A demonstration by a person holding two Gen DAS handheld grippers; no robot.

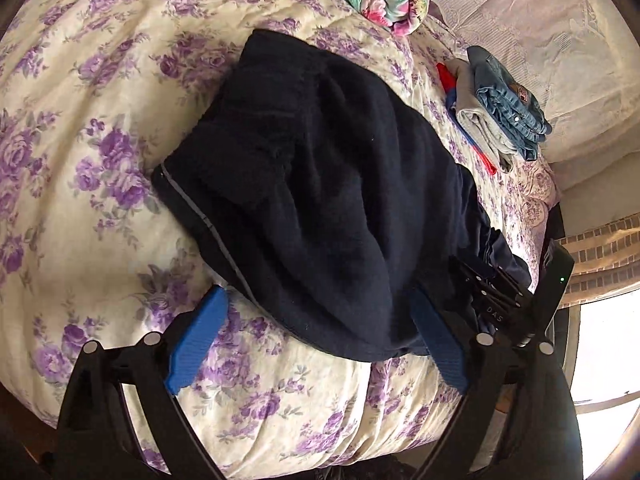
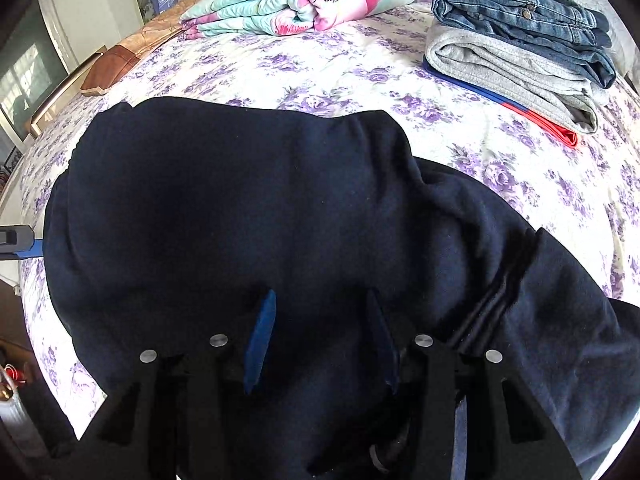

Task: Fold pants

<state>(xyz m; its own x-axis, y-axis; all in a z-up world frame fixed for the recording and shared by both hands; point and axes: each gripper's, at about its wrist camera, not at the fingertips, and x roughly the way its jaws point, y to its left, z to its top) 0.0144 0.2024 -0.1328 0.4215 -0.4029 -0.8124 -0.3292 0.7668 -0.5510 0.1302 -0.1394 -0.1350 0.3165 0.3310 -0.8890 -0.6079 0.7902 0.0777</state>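
Your left gripper (image 1: pixel 316 340) gapes wide over the near hem of the navy pants (image 1: pixel 320 184), gripping nothing. Your right gripper (image 2: pixel 320 340) hovers half-open above them, pads seemingly clear. The pants lie doubled on the floral bedspread (image 1: pixel 80 160), probably just released to settle.

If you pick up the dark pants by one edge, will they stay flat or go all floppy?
Probably floppy: the dark pants already lie in soft wrinkles and sag over the bed. They look thick and fuzzy, so likely not slippery, maybe a bit heavy.
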